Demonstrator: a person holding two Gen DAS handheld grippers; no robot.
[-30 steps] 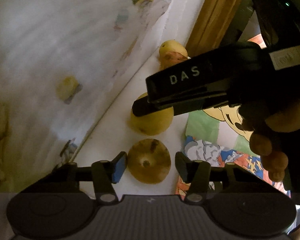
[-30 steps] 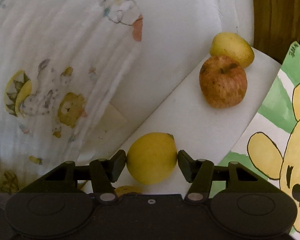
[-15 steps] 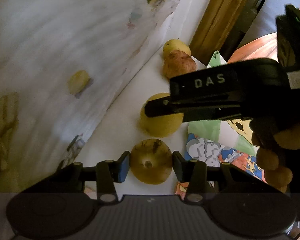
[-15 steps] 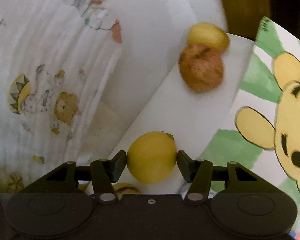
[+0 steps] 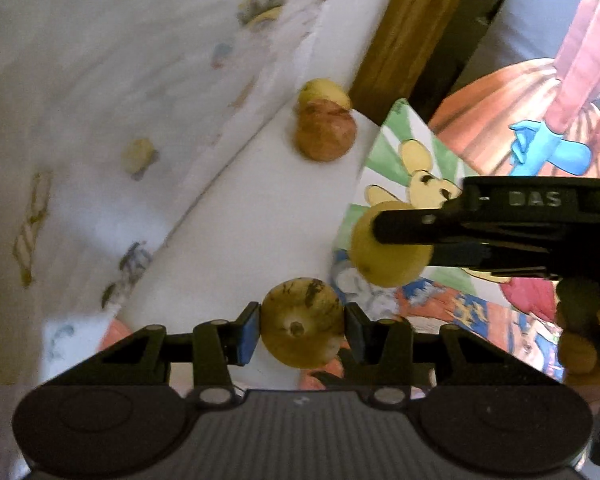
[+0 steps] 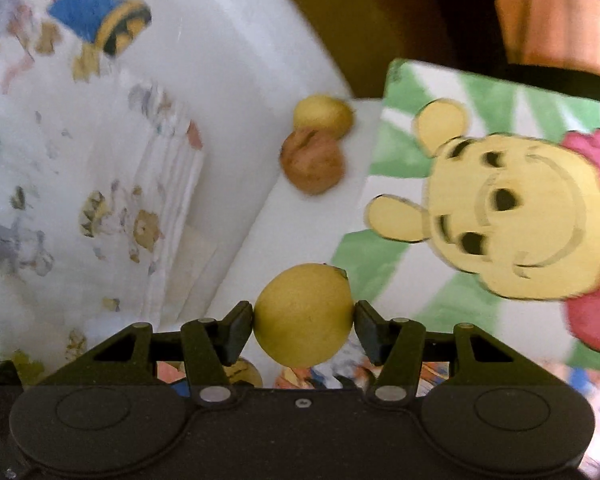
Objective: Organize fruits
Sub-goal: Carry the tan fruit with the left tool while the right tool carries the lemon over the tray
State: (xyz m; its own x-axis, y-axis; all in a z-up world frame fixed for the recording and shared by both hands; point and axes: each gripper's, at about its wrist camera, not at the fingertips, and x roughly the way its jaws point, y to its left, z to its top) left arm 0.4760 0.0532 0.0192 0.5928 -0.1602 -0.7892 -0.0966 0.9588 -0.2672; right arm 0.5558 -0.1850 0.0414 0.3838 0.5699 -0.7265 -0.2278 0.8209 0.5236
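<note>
My left gripper (image 5: 302, 326) is shut on a yellow-brown spotted apple (image 5: 300, 308), held just above the white sheet (image 5: 240, 232). In the right wrist view, my right gripper (image 6: 304, 320) is shut on a smooth yellow fruit (image 6: 304, 304). The left wrist view shows that same yellow fruit (image 5: 384, 264) at right, hanging over the bear picture (image 5: 412, 168). At the far corner of the white sheet a red-brown apple (image 5: 324, 136) rests against a small yellow fruit (image 5: 324, 92). The right wrist view shows the red-brown apple (image 6: 312, 164) and small yellow fruit (image 6: 322, 114) too.
A white cloth with cartoon prints (image 5: 100, 80) lies along the left of the sheet. A wooden post (image 5: 412, 28) stands behind the far fruits. Coloured cartoon pictures (image 6: 500, 208) cover the right side. A hand (image 5: 580, 344) grips the right gripper's handle.
The left gripper's jaws closed onto the spotted apple and it rose slightly. The right gripper carried the yellow fruit to the right, off the white sheet and over the bear picture.
</note>
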